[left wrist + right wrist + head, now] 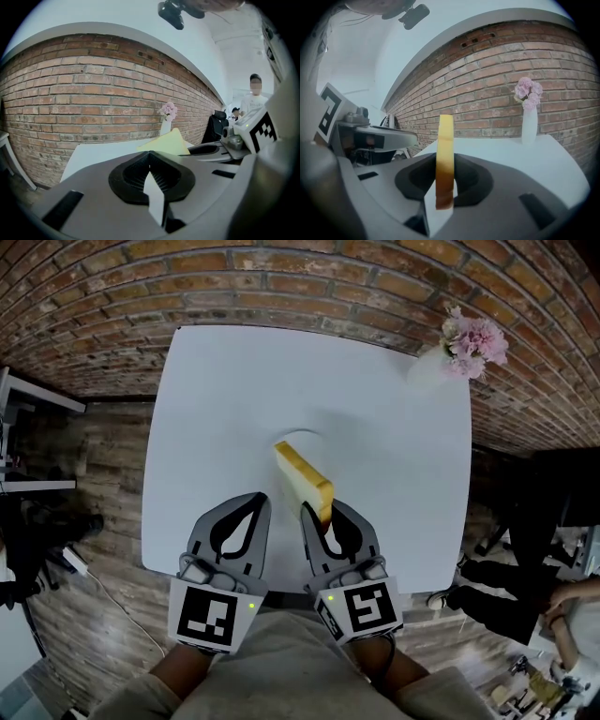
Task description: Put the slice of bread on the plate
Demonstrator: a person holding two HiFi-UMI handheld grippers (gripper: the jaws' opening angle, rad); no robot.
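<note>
My right gripper (319, 512) is shut on a slice of bread (305, 480), gripping its browner near end. The slice stands on edge and sticks out over the white table (394, 474). In the right gripper view the bread (444, 154) rises upright between the jaws of the right gripper (443, 190). A white plate (298, 435) shows faintly on the table just beyond the slice. My left gripper (259, 501) hangs beside the right one at the table's near edge, shut with nothing in it. The left gripper view shows the left gripper (151, 165) closed, with the bread (169, 143) to its right.
A white vase of pink flowers (466, 345) stands at the table's far right corner, by the brick wall. A person (562, 601) sits off to the right. Chairs and dark gear stand on the wood floor on both sides.
</note>
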